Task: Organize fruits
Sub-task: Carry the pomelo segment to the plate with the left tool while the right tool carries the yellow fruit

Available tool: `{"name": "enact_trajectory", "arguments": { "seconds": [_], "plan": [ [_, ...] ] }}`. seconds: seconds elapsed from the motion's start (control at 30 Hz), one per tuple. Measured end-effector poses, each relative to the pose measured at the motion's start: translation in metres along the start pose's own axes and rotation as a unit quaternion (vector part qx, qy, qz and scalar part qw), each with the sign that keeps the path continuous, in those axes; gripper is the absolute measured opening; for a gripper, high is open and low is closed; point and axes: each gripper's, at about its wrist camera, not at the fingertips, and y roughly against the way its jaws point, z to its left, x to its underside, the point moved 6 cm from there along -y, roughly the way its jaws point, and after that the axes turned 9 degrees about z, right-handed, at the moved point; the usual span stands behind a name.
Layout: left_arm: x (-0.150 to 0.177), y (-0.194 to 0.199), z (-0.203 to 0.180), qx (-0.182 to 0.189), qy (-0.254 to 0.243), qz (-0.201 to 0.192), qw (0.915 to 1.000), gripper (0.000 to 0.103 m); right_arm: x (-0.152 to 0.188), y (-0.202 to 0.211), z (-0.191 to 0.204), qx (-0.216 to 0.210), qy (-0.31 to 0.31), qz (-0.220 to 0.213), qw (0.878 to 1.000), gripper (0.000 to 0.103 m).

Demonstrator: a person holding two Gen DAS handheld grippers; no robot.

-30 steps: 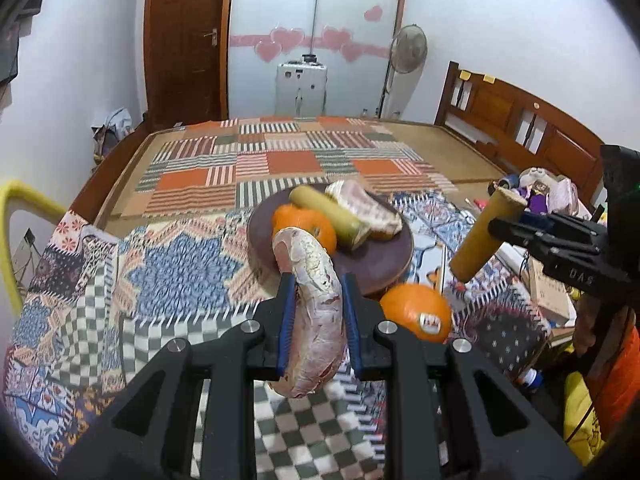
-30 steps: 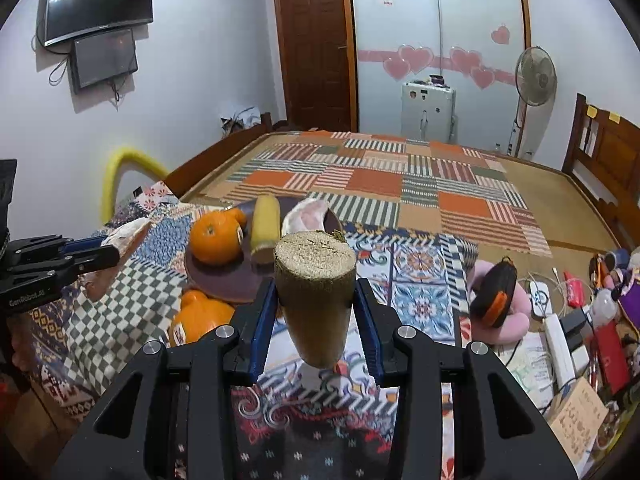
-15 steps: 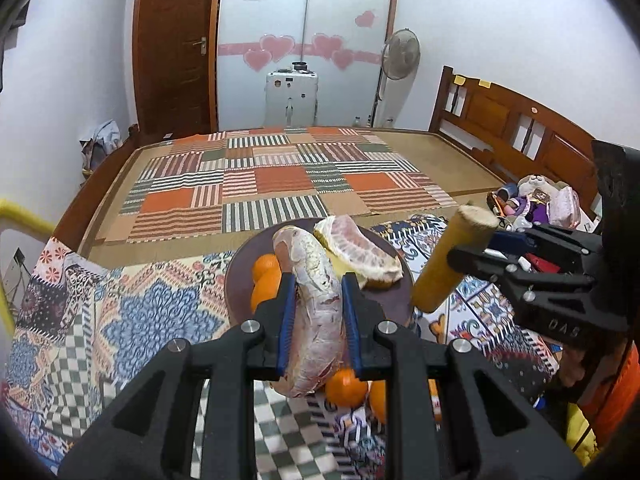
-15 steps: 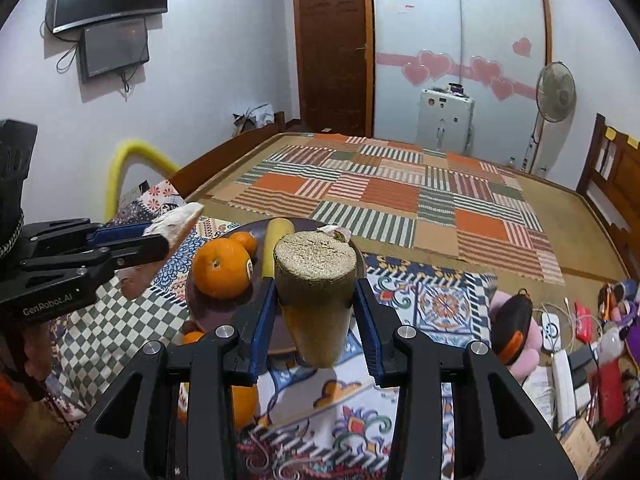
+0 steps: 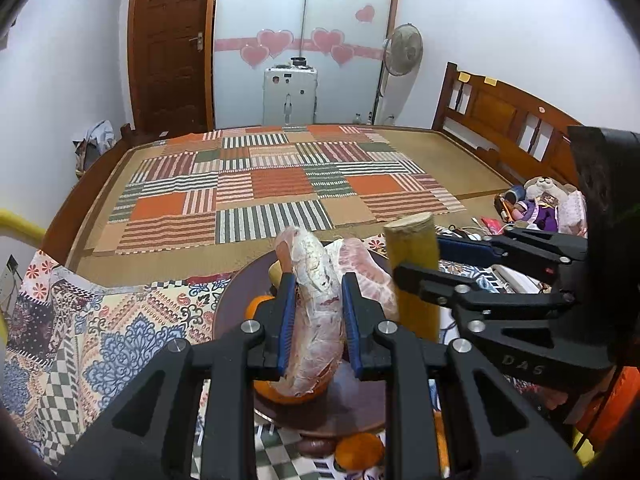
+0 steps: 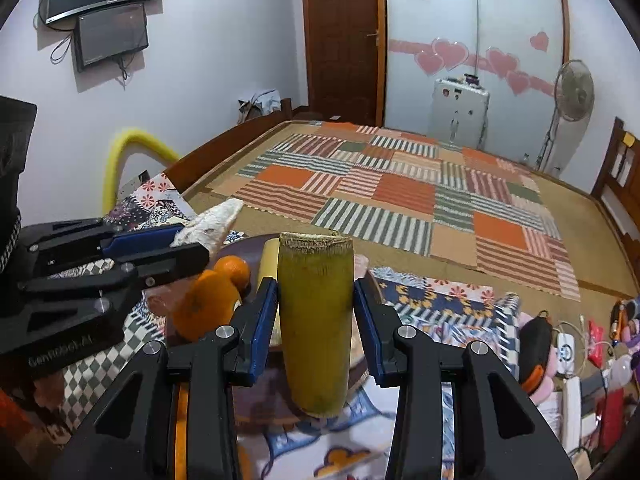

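Note:
My left gripper (image 5: 318, 284) is shut on a peeled pinkish pomelo segment (image 5: 314, 320), held over a dark brown plate (image 5: 352, 404). On the plate lie another pomelo segment (image 5: 366, 276), an orange (image 5: 256, 306) and a yellow cane piece (image 6: 269, 260). My right gripper (image 6: 316, 288) is shut on a thick yellow-green sugarcane piece (image 6: 316, 320), upright, just right of the plate's contents. In the right wrist view the left gripper (image 6: 188, 240) sits at the left with its segment (image 6: 216, 220) above two oranges (image 6: 206, 308). One more orange (image 5: 358, 446) lies on the cloth in front of the plate.
The plate rests on a patterned cloth (image 5: 100, 320) at the foot of a bed covered by a patchwork mat (image 5: 280, 176). Toys, cables and small items (image 6: 580, 352) crowd the right side. A yellow foam tube (image 6: 120, 160) arches at the left. A wooden headboard (image 5: 500, 120) stands far right.
Both grippers have moved forward over the plate, which now lies right beneath their fingers. Each keeps its grip on its piece, and the two grippers have come closer together.

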Motion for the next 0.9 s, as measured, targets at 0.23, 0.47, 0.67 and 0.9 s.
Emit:
{"name": "enact_trajectory", "arguments": {
  "seconds": [0.23,0.47,0.67,0.9],
  "plan": [
    [-0.005,-0.018,0.008,0.007,0.009,0.013,0.9998,0.022,-0.002,-0.026,0.0,-0.017,-0.002,0.025,1.0,0.036],
    [-0.008,-0.027,0.009,0.008,0.012,0.019,0.9997,0.021,0.001,-0.034,0.005,-0.016,0.011,0.036,0.999,0.036],
    [-0.008,-0.033,0.004,0.007,0.006,0.028,0.9996,0.022,0.001,-0.031,0.012,-0.015,0.024,0.035,0.999,0.036],
    [-0.004,-0.02,0.003,0.003,0.002,0.021,0.9998,0.022,0.006,-0.019,0.014,-0.005,0.03,0.026,0.999,0.036]
  ]
}}
